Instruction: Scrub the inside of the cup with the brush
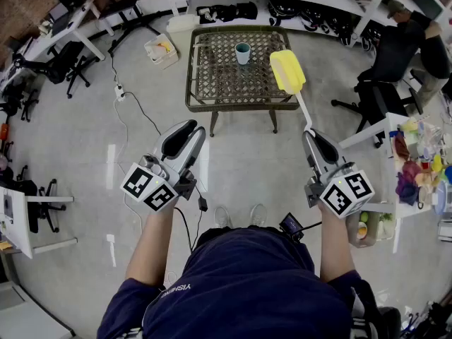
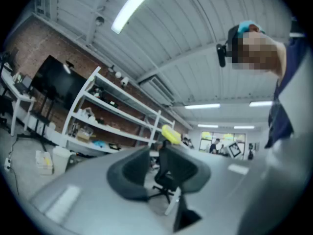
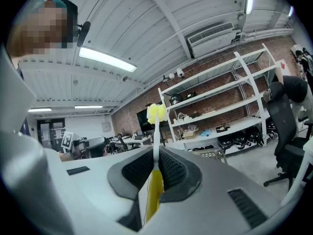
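Yellow brush (image 3: 156,153) clamped in right gripper (image 1: 309,134); cup (image 1: 242,52) only in head view.

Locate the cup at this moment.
In the head view, the cup stands on the wicker table, near its far edge, just left of the yellow brush.

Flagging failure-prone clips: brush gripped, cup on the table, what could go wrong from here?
The cup stands unheld on the open-weave table; the shut left gripper is far from it, so scrubbing may tip it. The right gripper pinches the brush by its handle's end, so the head may swivel.
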A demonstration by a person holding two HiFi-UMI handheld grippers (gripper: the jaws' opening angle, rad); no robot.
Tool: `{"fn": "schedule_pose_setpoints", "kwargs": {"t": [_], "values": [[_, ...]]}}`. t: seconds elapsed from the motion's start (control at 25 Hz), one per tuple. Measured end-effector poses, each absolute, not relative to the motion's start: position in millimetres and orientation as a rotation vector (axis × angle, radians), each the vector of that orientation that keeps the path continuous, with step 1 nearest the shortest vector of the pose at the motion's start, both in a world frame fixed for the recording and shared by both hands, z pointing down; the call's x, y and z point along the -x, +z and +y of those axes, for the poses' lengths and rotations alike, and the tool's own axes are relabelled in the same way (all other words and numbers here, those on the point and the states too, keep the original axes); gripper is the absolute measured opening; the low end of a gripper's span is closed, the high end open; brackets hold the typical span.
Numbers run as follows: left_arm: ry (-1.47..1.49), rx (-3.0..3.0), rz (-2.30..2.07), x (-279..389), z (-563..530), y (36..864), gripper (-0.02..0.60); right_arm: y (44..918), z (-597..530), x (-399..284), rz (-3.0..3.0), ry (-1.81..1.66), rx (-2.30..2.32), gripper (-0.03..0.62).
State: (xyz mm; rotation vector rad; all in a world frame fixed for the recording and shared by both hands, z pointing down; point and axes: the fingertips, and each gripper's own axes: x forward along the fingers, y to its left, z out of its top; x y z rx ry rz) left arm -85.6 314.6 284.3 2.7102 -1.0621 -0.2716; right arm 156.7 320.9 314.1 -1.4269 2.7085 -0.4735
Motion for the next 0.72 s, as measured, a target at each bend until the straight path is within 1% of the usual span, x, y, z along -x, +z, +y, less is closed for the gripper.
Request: {"fn": "schedule_pose_setpoints", "kwargs": {"t": [0.72], "values": [[-0.255, -2.680, -1.125, 53.3, 319.5, 299.8, 0.106, 328.2, 315.0, -186.2, 2.695, -0.509, 1.382, 0.032]]}}
